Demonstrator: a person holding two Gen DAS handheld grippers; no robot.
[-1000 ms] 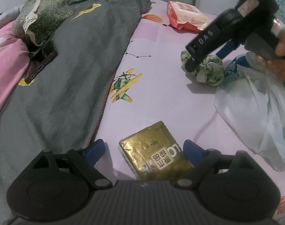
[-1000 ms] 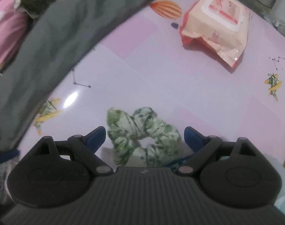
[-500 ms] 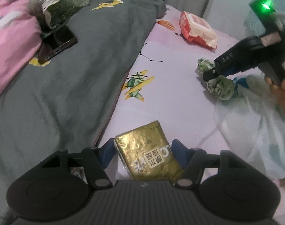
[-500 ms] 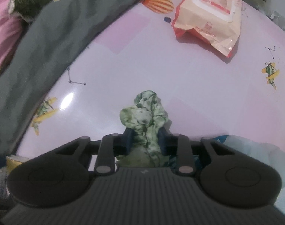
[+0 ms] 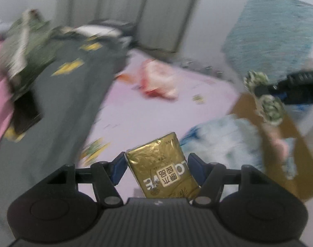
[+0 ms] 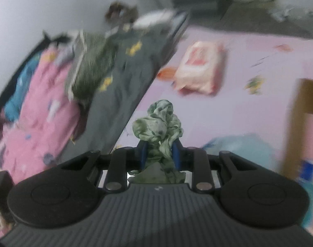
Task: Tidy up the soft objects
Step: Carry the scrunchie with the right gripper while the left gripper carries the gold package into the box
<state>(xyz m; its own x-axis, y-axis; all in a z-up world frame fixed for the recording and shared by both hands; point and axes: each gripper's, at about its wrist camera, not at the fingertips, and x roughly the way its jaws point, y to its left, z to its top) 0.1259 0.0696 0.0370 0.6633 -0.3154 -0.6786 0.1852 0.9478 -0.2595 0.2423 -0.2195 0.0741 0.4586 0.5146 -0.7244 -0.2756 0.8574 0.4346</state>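
My left gripper is shut on a gold tissue pack and holds it lifted above the pink bed sheet. My right gripper is shut on a green patterned scrunchie, also lifted off the sheet. In the left wrist view the right gripper shows at the right edge with the scrunchie hanging from it, above a brown cardboard box. Both views are motion-blurred.
A pink wet-wipes pack lies on the sheet farther back. A grey blanket and a pink quilt cover the left side. A pale plastic bag lies beside the box. A teal cushion stands at the back right.
Both grippers have lifted and tilted up, carrying the tissue pack and the scrunchie off the sheet. One second ago both were open around their objects. The cardboard box has come into view.
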